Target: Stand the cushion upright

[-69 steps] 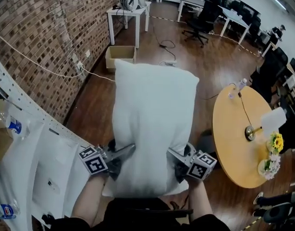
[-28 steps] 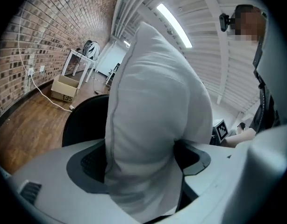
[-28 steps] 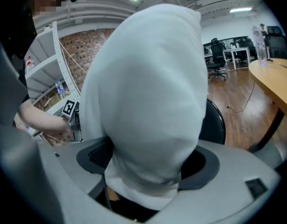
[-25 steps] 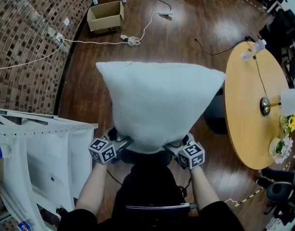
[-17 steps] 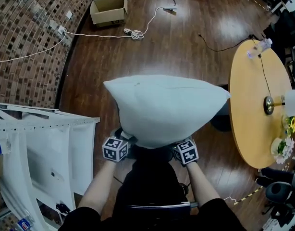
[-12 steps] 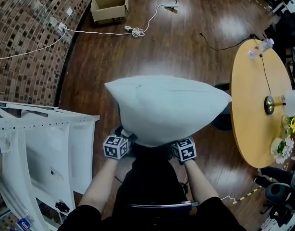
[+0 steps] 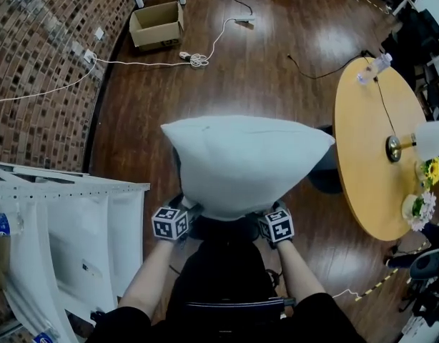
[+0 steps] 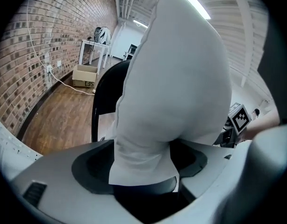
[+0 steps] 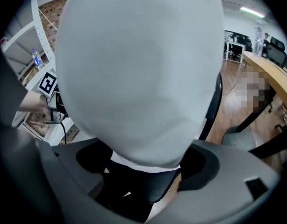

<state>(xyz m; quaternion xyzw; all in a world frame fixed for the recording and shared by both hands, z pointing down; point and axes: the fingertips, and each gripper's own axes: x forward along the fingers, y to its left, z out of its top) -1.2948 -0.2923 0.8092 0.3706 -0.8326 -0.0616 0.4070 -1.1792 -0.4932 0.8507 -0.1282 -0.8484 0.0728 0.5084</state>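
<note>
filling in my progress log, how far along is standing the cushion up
Done: the plump white fabric cushion is upright by the black chair backrest. In hand: the left gripper, its jaws having just closed further, and the right gripper each pinch a bottom corner. Left: release both and see that it stays standing.

Black sleeves [image 7: 125,321], grey hand-held grippers [image 8: 143,166] [image 9: 143,164], black-and-white marker cubes [image 7: 169,222] [image 7: 277,226]

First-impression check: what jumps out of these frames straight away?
A big white cushion fills the middle of the head view, held up on end. Its lower corners are pinched by the left gripper and right gripper; the left one's jaws have just been closing on a corner. To the right stands a round yellow table, to the left a brick wall.
</note>
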